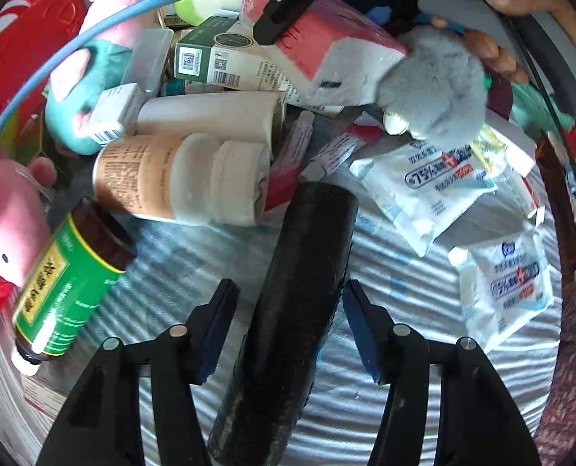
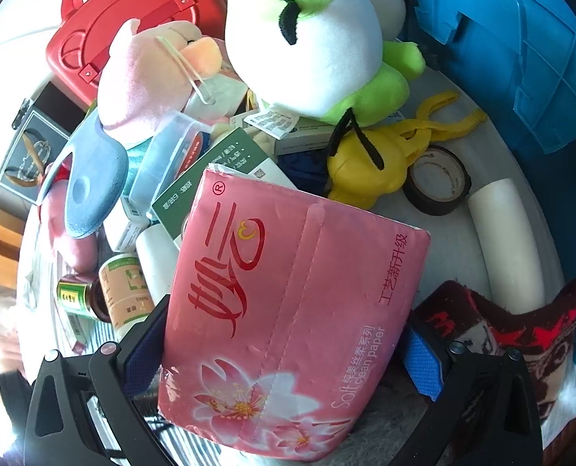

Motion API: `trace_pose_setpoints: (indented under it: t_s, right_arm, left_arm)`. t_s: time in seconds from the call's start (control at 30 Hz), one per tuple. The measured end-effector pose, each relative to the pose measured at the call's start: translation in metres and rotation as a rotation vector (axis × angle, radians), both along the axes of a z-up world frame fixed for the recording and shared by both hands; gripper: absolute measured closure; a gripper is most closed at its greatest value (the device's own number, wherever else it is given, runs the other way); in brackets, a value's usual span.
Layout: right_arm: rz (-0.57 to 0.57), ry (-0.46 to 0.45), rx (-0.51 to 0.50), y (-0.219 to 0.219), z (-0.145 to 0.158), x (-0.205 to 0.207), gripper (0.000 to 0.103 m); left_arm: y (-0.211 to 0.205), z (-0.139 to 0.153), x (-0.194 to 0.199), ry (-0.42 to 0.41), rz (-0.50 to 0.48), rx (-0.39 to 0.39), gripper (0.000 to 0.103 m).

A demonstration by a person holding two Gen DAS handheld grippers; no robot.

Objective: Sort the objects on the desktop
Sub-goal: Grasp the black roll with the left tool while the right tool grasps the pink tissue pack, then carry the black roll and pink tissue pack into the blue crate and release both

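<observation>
In the left wrist view my left gripper (image 1: 288, 326) is open around a long black cylinder (image 1: 291, 310) lying on the striped cloth; its blue pads stand apart from the cylinder on both sides. In the right wrist view my right gripper (image 2: 288, 349) is shut on a pink tissue pack (image 2: 288, 310) and holds it over the pile. The same pack (image 1: 326, 42) and the other gripper's black finger (image 1: 272, 23) show at the top of the left wrist view. A person's hand (image 1: 521, 0) holds that gripper beside a grey plush (image 1: 439, 85).
Left wrist view: tan bottle (image 1: 179, 174), green-label brown bottle (image 1: 70, 283), green box (image 1: 218, 54), two wipe packets (image 1: 435, 190), pink plush (image 1: 8, 233), red case (image 1: 20, 54). Right wrist view: white-green plush (image 2: 319, 39), yellow plush (image 2: 369, 163), tape roll (image 2: 437, 180), white tube (image 2: 509, 240), blue crate (image 2: 521, 46), red case (image 2: 132, 19).
</observation>
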State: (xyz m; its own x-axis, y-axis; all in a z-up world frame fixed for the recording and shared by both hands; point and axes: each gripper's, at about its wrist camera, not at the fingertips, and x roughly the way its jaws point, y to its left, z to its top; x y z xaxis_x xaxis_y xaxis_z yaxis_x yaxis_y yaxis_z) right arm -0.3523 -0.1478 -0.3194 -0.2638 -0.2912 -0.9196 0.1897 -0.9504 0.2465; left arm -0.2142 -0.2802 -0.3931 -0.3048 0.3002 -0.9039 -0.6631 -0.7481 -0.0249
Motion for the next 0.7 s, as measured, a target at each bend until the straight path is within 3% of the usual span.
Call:
trace_pose_setpoints:
  t_s: [0.2,0.4,0.53,0.6,0.67,0.7]
  right_arm:
    - [0.138,0.082,0.066,-0.017,0.004,0.008,0.003]
    - [0.229,0.19,0.021,-0.018,0.035,0.029,0.008]
    - [0.258,0.251,-0.002,-0.004,0.058,0.053,0.008]
    - [0.266,0.307,-0.004,0.009,0.058,0.074,0.008]
    - [0.272,0.354,-0.021,0.016,0.081,0.087,0.008]
    - [0.272,0.376,-0.029,0.017,0.092,0.088,0.008]
  left_arm:
    - [-0.003,0.002,0.026,-0.024,0.191,0.014,0.067]
    - [-0.014,0.012,0.057,0.029,0.346,0.031,0.069]
    - [-0.014,0.041,0.079,0.125,0.384,0.018,0.069]
    - [-0.021,0.068,0.064,0.177,0.405,0.017,0.069]
    - [-0.035,0.099,0.067,0.228,0.401,0.021,0.069]
    - [-0.021,0.112,0.056,0.264,0.394,0.015,0.069]
